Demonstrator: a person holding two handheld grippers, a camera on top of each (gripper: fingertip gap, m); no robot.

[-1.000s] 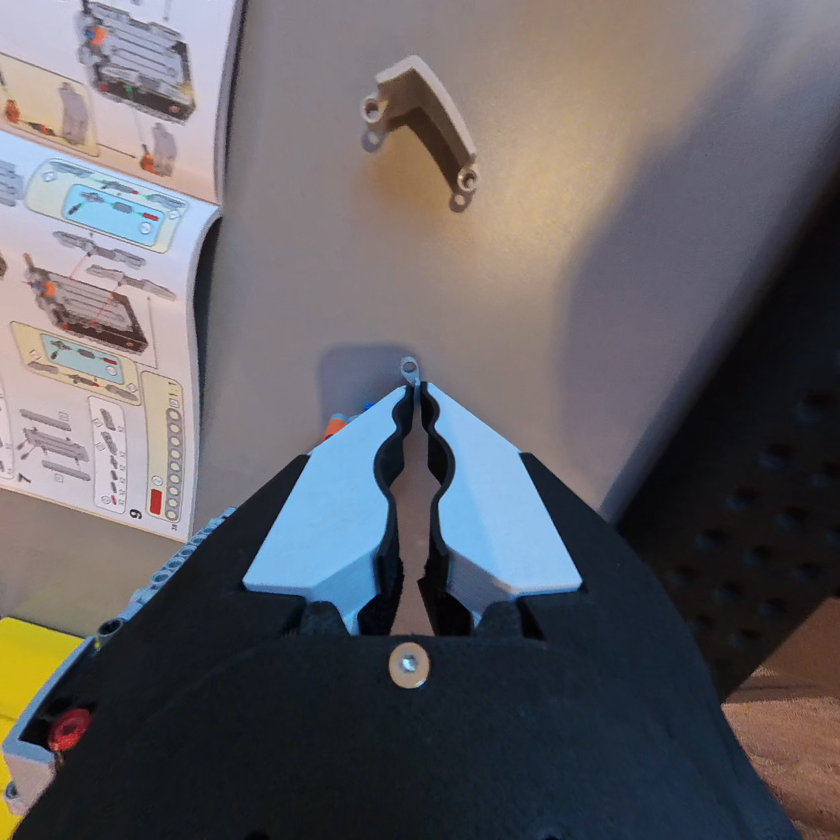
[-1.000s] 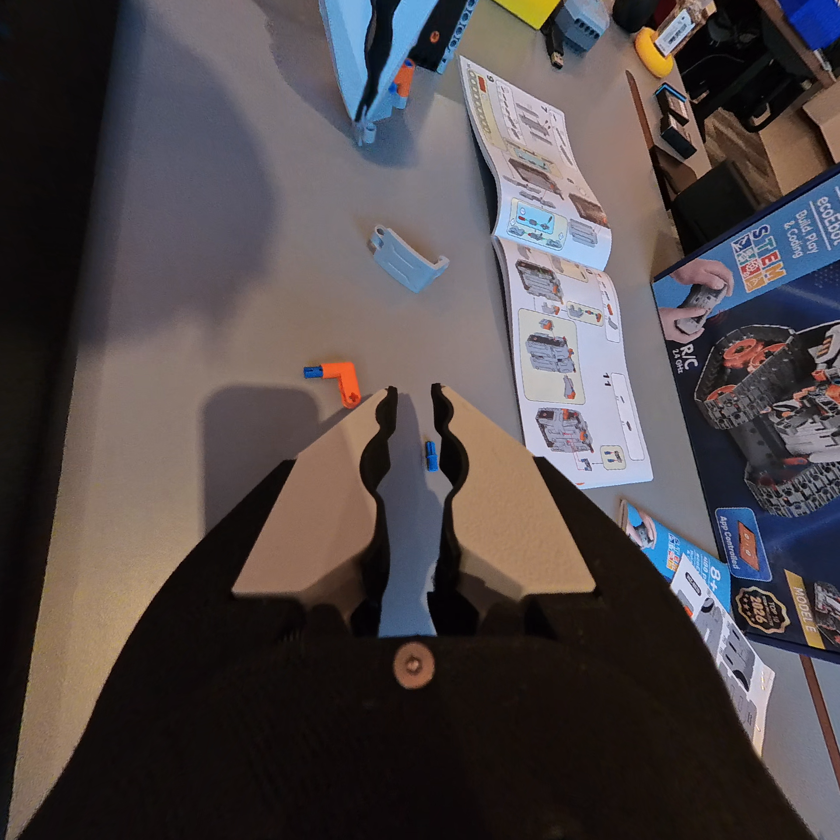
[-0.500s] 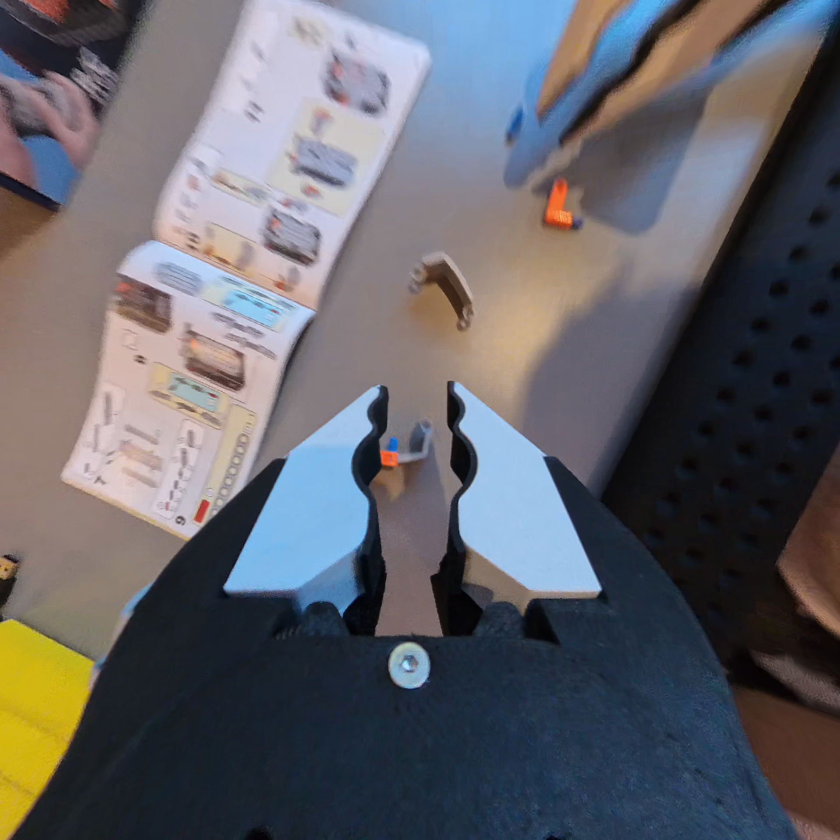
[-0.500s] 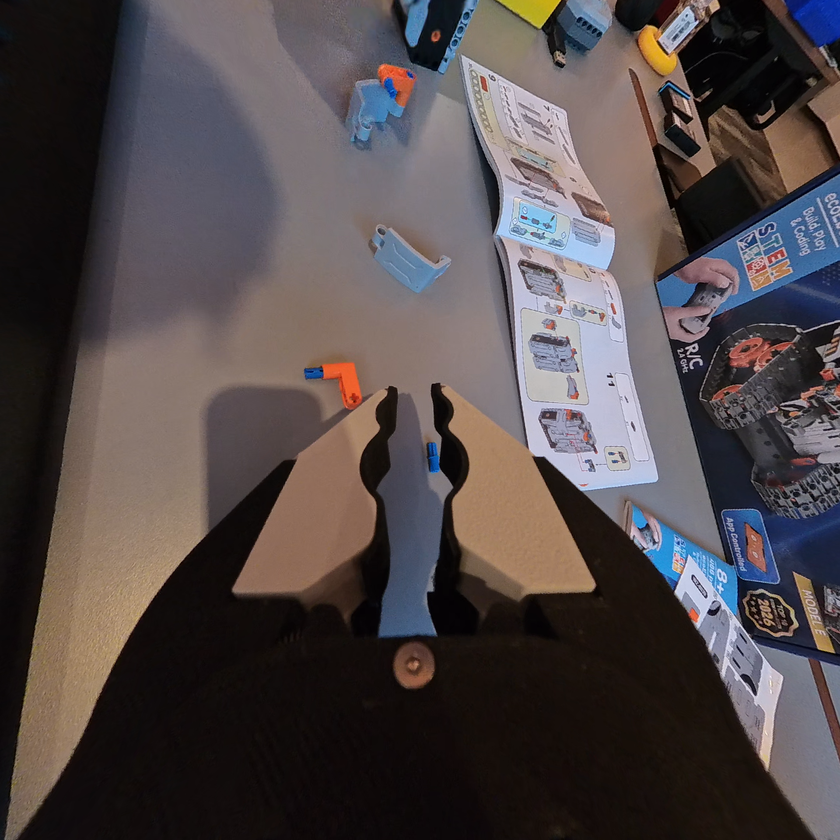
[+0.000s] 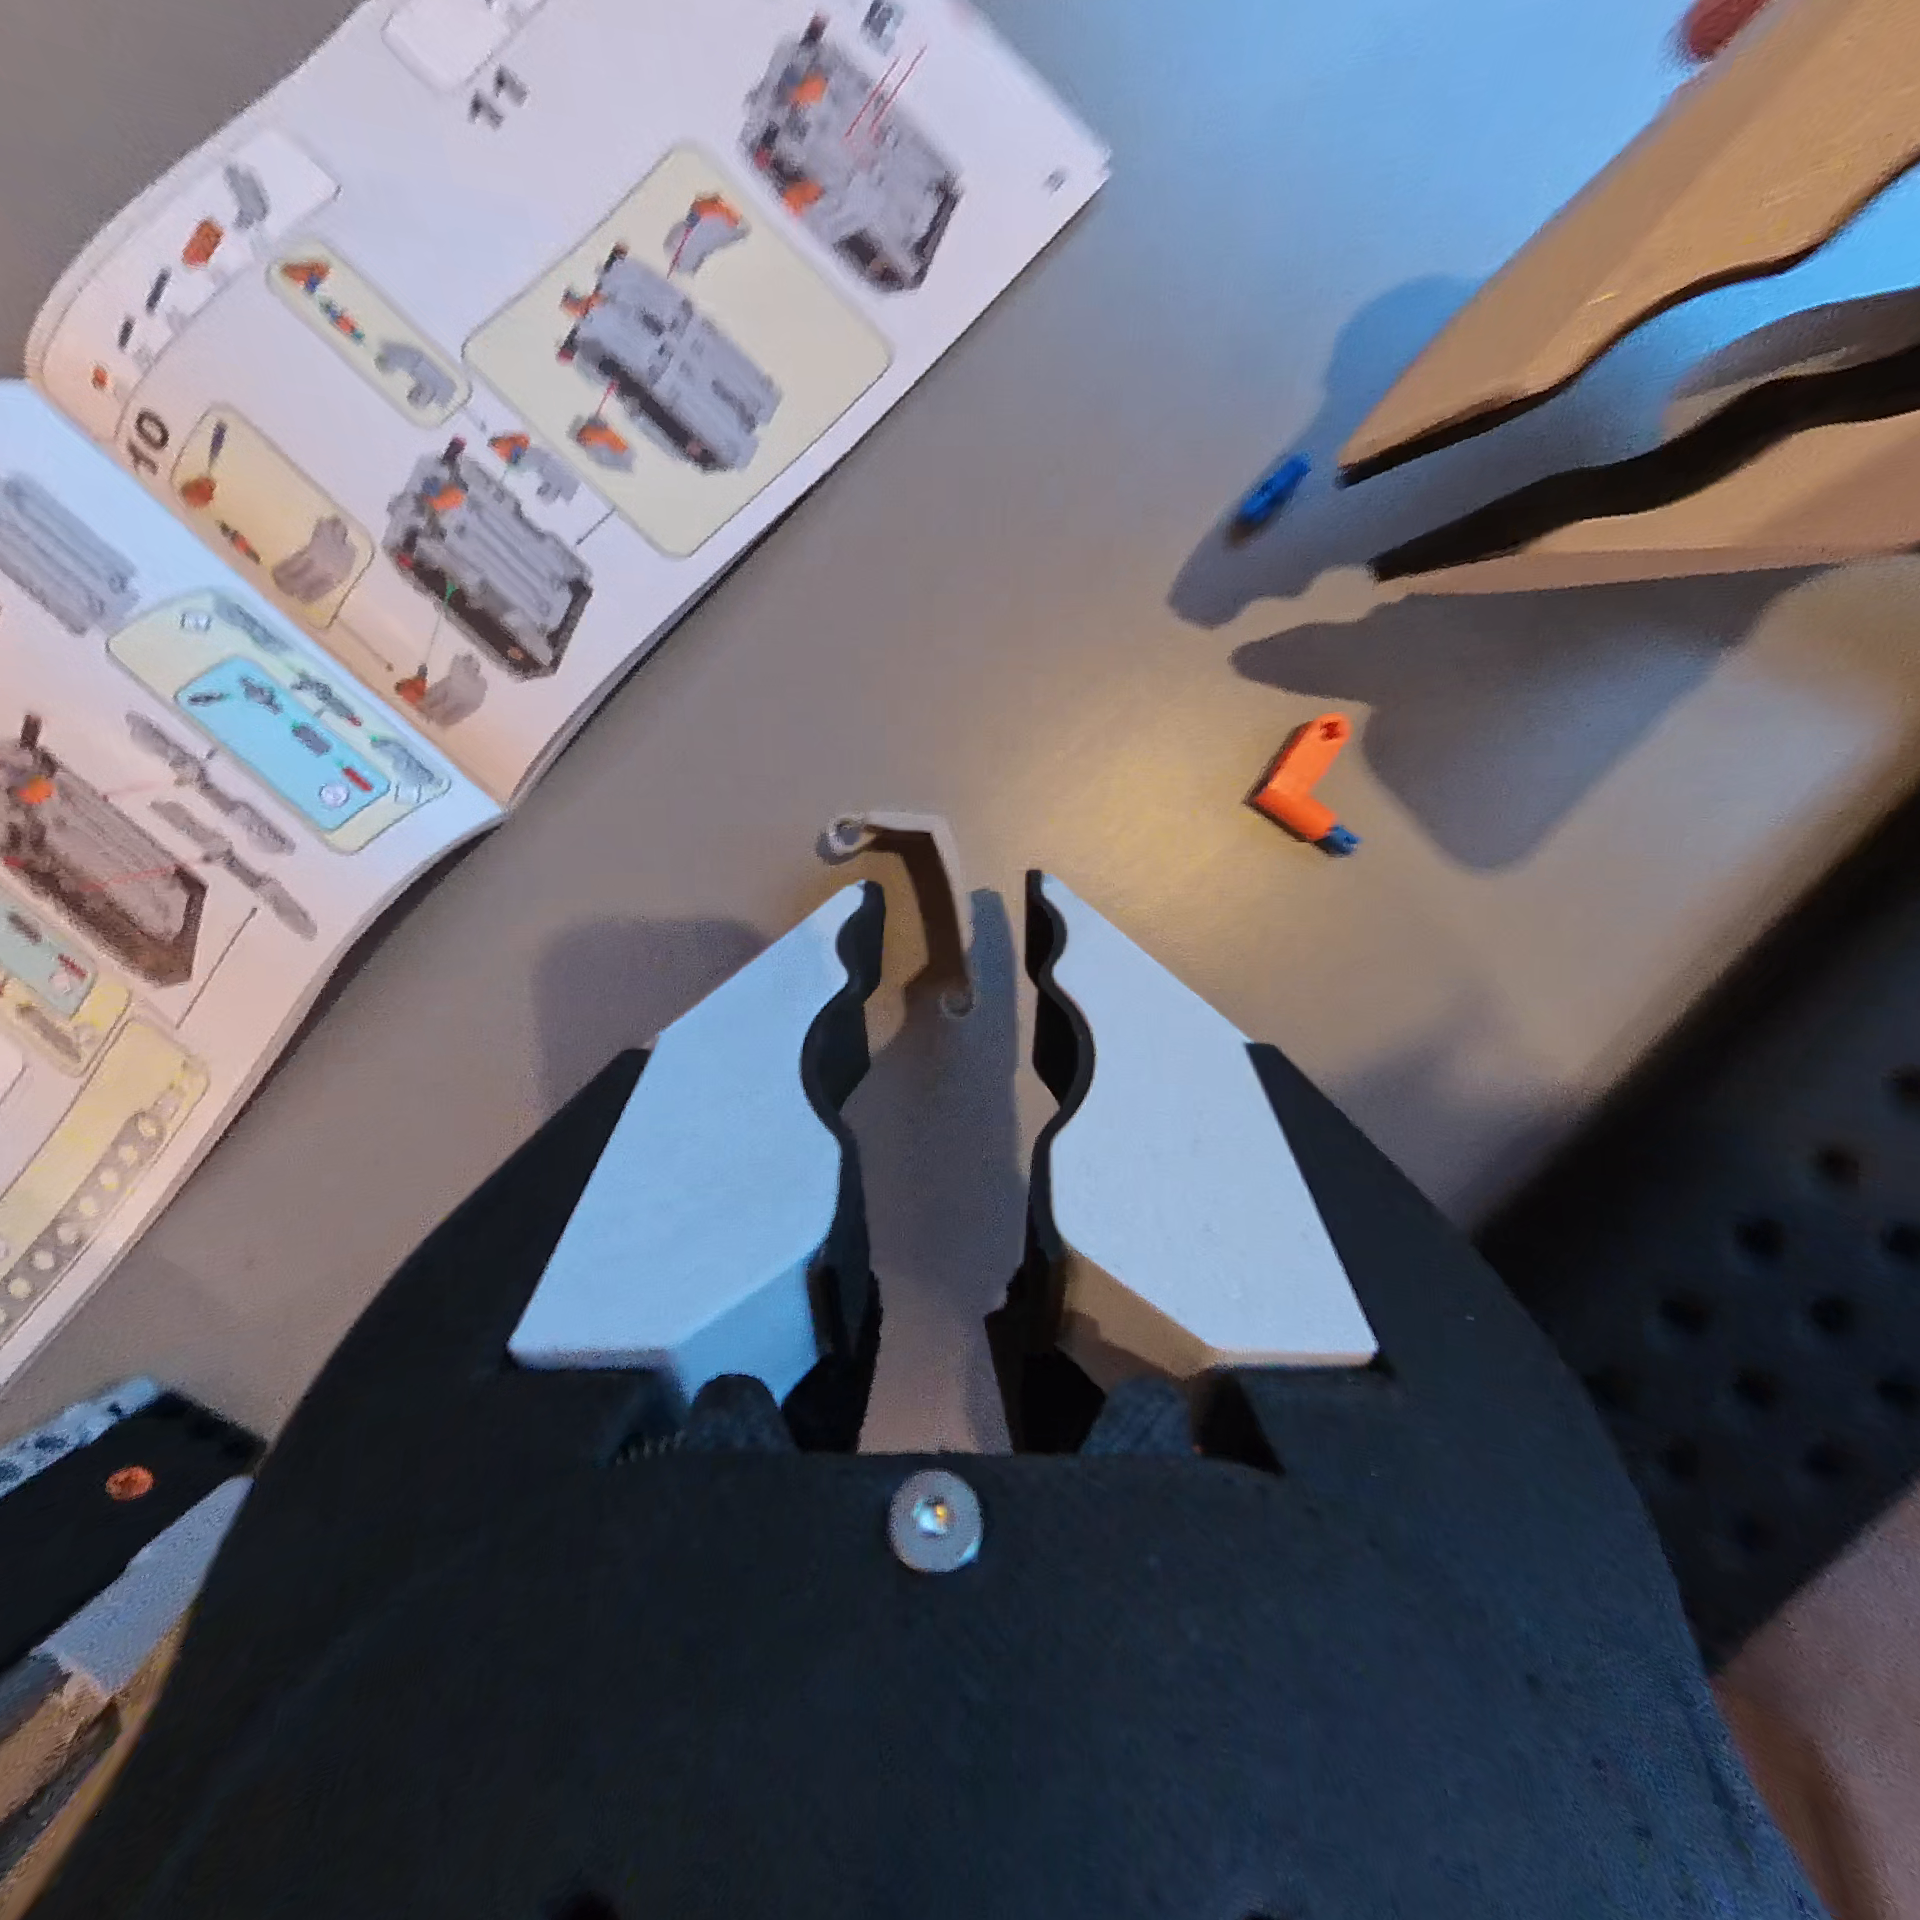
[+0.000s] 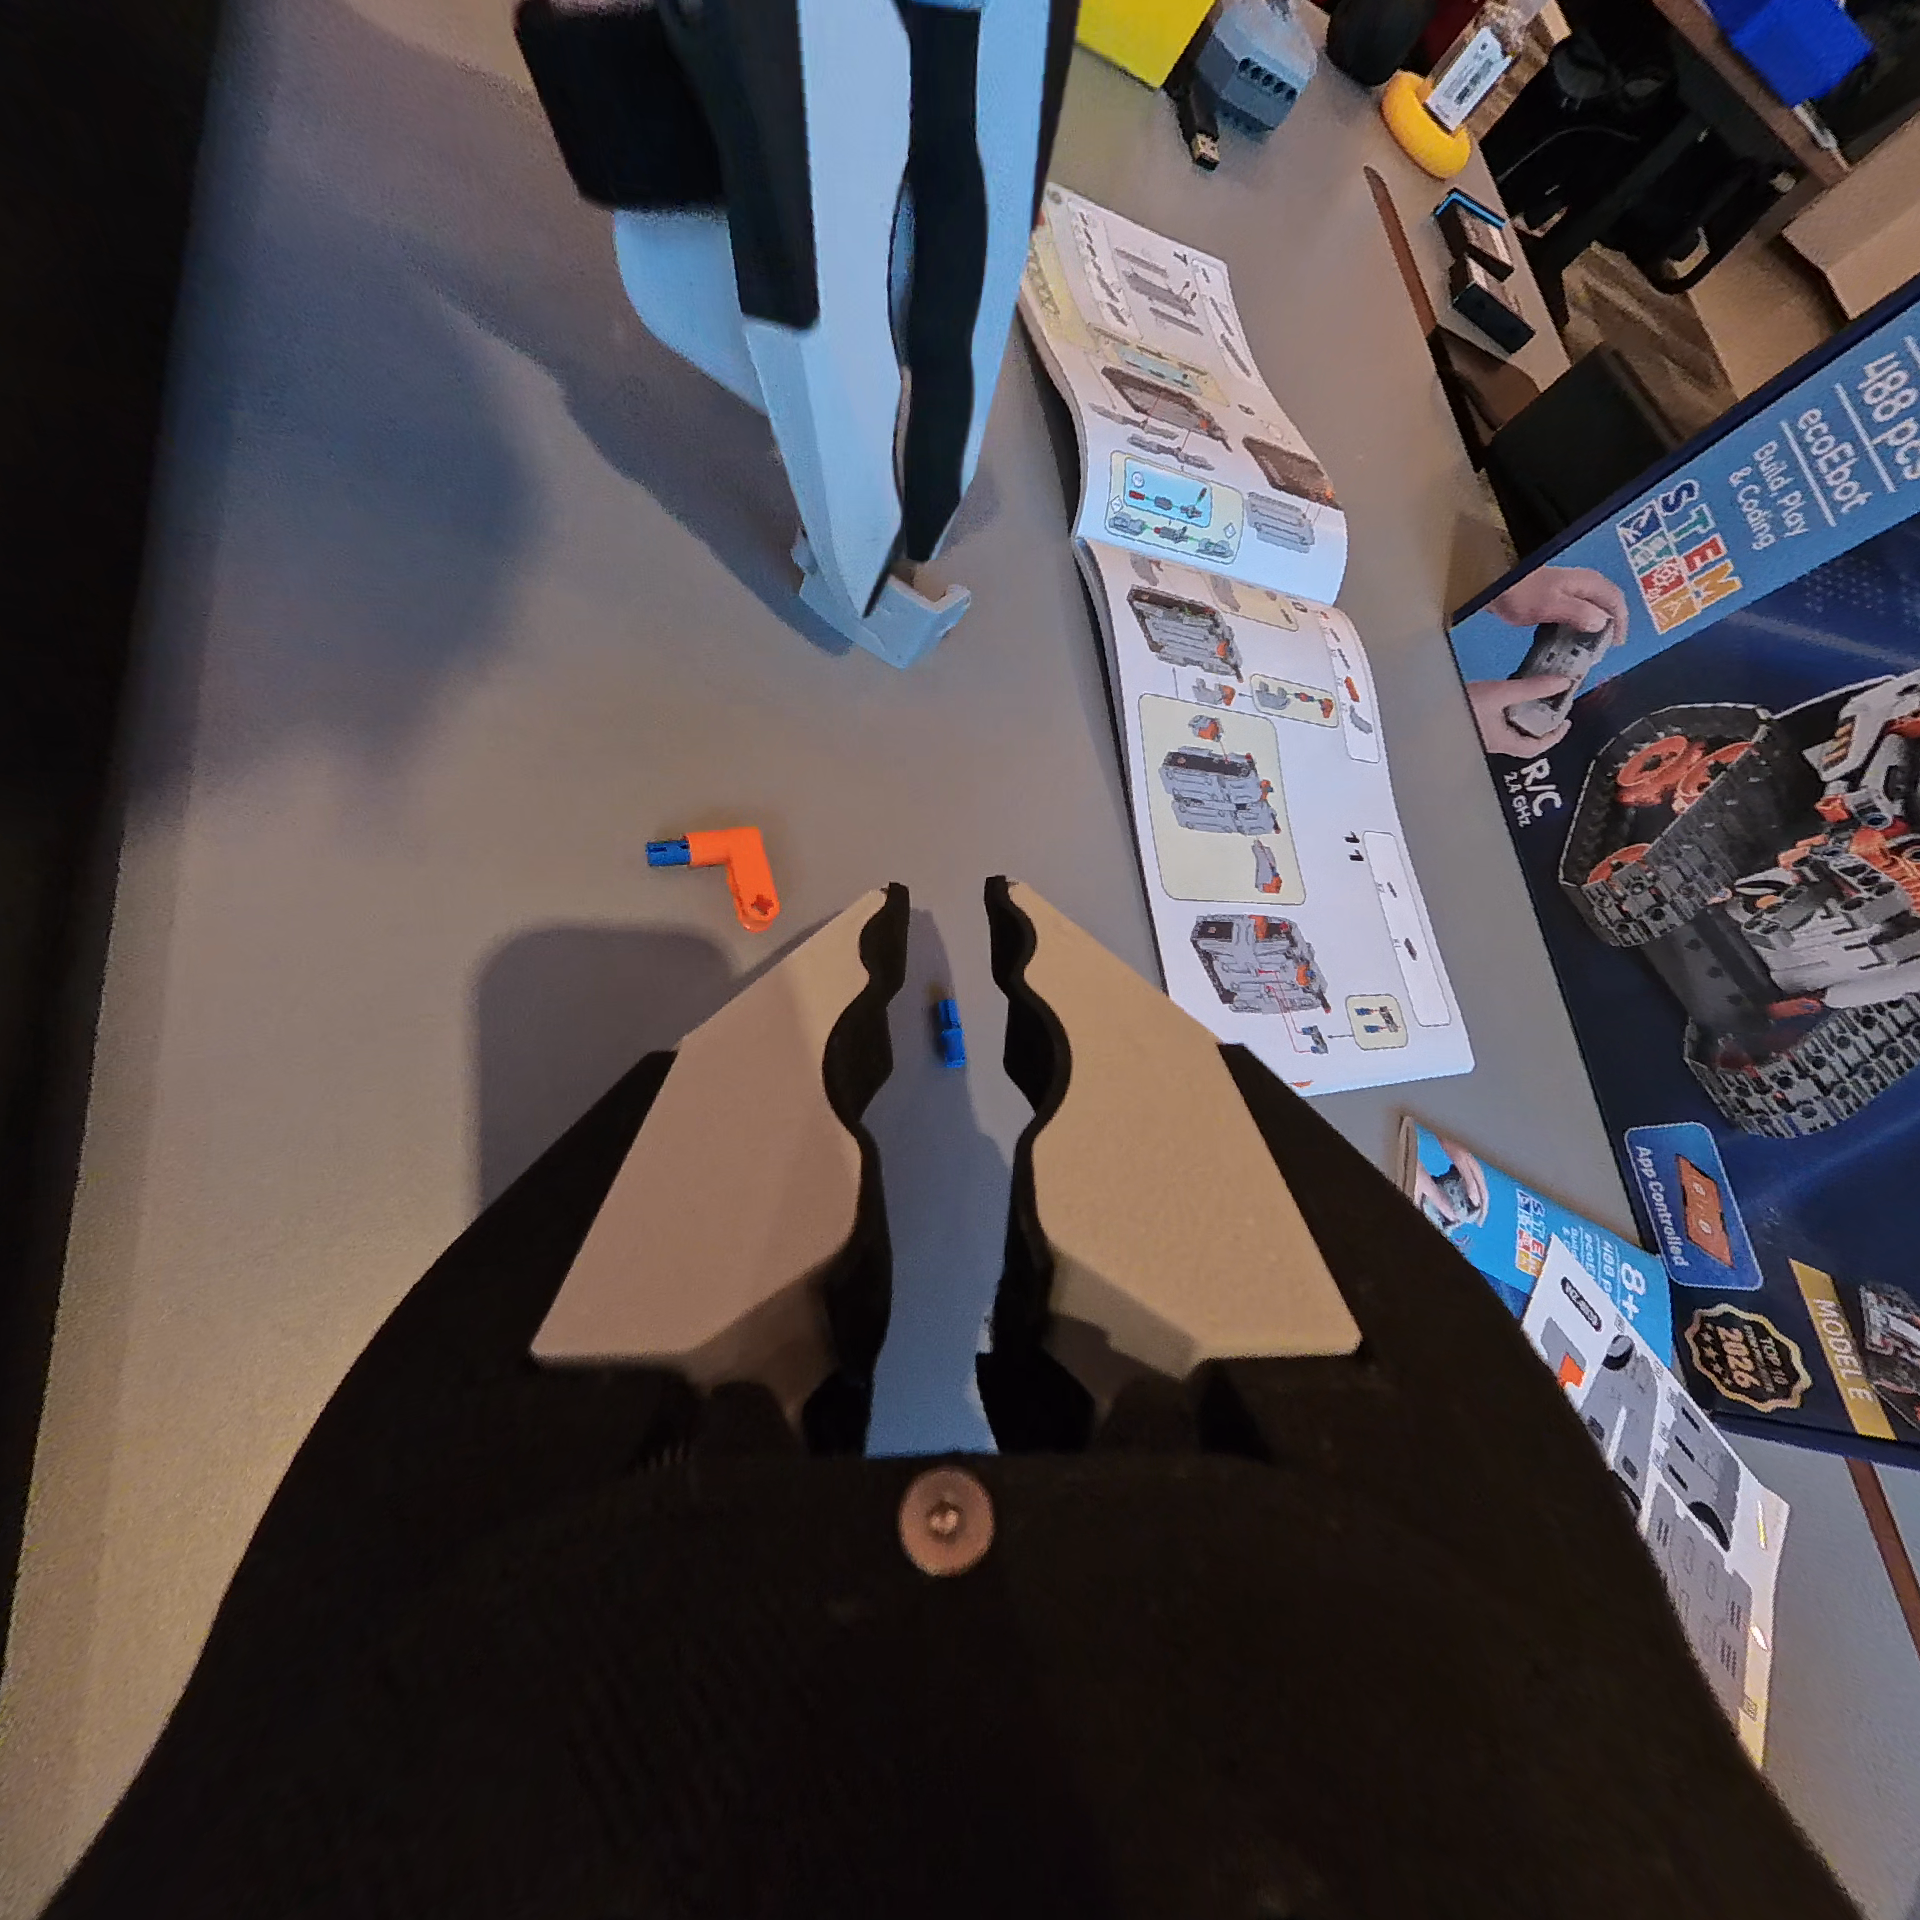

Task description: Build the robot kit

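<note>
My left gripper (image 5: pixel 951 894) is open, low over the grey table, with its tips on either side of a grey curved panel piece (image 5: pixel 925 914). In the right wrist view the left gripper (image 6: pixel 894 582) stands over that panel (image 6: pixel 925 615). My right gripper (image 6: pixel 945 891) is open and empty, and a small blue pin (image 6: pixel 949 1032) lies on the table between its fingers. An orange L-shaped connector with a blue pin in it (image 6: pixel 738 862) lies just left of its tips. The connector (image 5: pixel 1304 774), the loose blue pin (image 5: pixel 1273 488) and the right gripper (image 5: pixel 1361 509) also show in the left wrist view.
An open instruction booklet (image 6: pixel 1247 727) lies right of the pieces, and shows in the left wrist view (image 5: pixel 468 416). A blue product box (image 6: pixel 1714 831) and a leaflet (image 6: pixel 1558 1299) lie farther right. A black pegboard (image 5: pixel 1714 1247) borders the table. A black and grey block assembly (image 5: pixel 104 1475) sits by my left gripper. My right fingertips sit around 9 cm from my left ones. The right tips stand about 4 cm off the connector (image 5: pixel 1304 774). It is also in sight in the right wrist view (image 6: pixel 746 859).
My left gripper was shut on a small grey and orange piece, opened and left it on the table, then moved forward to straddle the curved panel. My right gripper has stayed put.
</note>
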